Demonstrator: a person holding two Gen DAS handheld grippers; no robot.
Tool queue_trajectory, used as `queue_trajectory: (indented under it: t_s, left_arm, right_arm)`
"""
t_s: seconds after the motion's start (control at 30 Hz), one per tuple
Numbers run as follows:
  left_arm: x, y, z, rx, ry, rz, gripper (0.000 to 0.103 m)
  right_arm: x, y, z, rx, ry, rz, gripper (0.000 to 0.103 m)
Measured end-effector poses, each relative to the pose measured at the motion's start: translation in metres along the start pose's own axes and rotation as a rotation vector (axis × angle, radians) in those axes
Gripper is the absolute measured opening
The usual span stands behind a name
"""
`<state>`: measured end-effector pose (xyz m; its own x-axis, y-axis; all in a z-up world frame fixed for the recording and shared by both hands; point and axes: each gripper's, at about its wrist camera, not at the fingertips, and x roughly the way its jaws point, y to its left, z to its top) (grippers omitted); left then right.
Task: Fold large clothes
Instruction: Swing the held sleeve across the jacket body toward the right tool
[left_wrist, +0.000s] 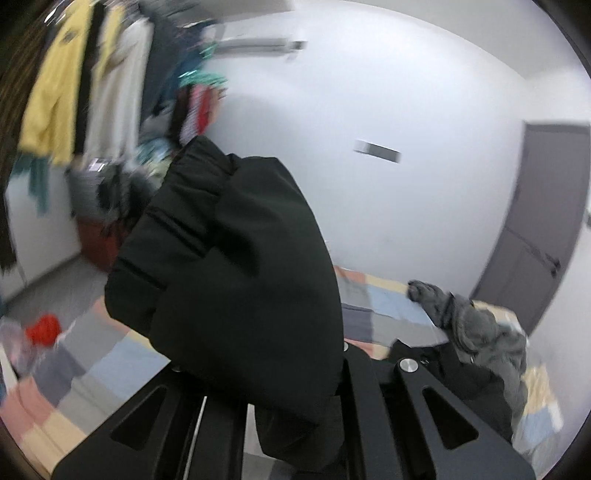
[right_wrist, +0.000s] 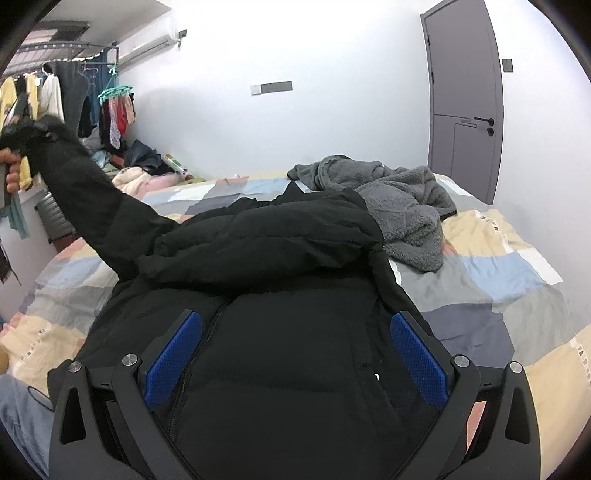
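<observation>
A black padded jacket (right_wrist: 280, 295) lies front-up on the bed with the patchwork cover (right_wrist: 517, 280). My left gripper (right_wrist: 14, 147) is shut on the cuff of the jacket's sleeve (right_wrist: 92, 199) and holds it raised off the bed at the left. In the left wrist view the sleeve (left_wrist: 236, 258) fills the middle and hides the fingertips. My right gripper (right_wrist: 295, 354) is open, its blue pads (right_wrist: 173, 362) spread just above the jacket's front and zip, holding nothing.
A grey fleece garment (right_wrist: 391, 199) lies bunched on the bed behind the jacket, also in the left wrist view (left_wrist: 476, 325). A clothes rack with hanging clothes (right_wrist: 48, 92) stands at the left. A grey door (right_wrist: 465, 99) is at the right. Piled clothes (right_wrist: 140, 166) lie beside the bed's far left.
</observation>
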<state>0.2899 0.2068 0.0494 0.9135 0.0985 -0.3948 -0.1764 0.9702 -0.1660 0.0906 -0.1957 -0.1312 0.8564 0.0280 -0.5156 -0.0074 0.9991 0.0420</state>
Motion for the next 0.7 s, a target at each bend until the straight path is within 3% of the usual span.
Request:
queue_trajectory:
  t_s: [0.23, 0.47, 0.7]
  left_arm:
    - [-0.006, -0.101, -0.025, 0.124, 0.004, -0.109, 0.008]
    - [0.018, -0.194, -0.083, 0.205, 0.064, -0.193, 0.009]
    - [0.043, -0.275, -0.147, 0.249, 0.142, -0.288, 0.009]
  right_arm:
    - [-0.005, -0.021, 0.002, 0.063, -0.026, 0.01, 0.103]
    - [-0.003, -0.038, 0.005, 0.054, -0.046, -0.026, 0.103]
    - [0.004, -0.063, 0.0, 0.134, -0.02, -0.014, 0.103]
